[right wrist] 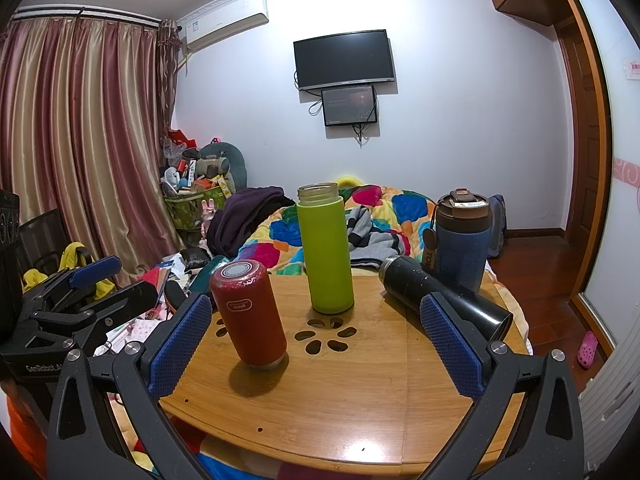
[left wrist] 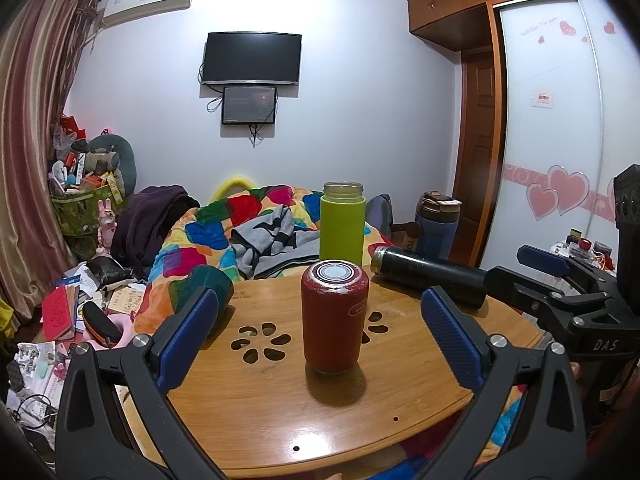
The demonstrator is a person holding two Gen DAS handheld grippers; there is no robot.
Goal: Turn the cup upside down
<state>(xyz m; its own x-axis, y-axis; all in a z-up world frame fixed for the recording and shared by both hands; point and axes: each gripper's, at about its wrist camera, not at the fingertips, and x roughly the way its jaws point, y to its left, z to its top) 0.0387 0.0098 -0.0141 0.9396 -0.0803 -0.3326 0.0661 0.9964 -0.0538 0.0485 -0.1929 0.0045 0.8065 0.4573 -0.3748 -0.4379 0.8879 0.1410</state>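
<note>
A red cup [left wrist: 335, 316] stands upside down on the round wooden table [left wrist: 280, 408], its base ring facing up; it also shows in the right wrist view [right wrist: 249, 312]. My left gripper [left wrist: 320, 336] is open and empty, its blue pads either side of the red cup without touching it. My right gripper [right wrist: 316, 340] is open and empty, hovering over the table's front, with the red cup near its left pad. The right gripper also shows at the right of the left wrist view [left wrist: 540, 276].
A green bottle [right wrist: 325, 248] stands upright behind the red cup. A black flask [right wrist: 440, 296] lies on its side at the right. A blue tumbler [right wrist: 464, 240] stands at the back right. A dark teal cup [left wrist: 212, 284] lies at the table's left edge. A bed with a colourful quilt [right wrist: 380, 216] lies behind.
</note>
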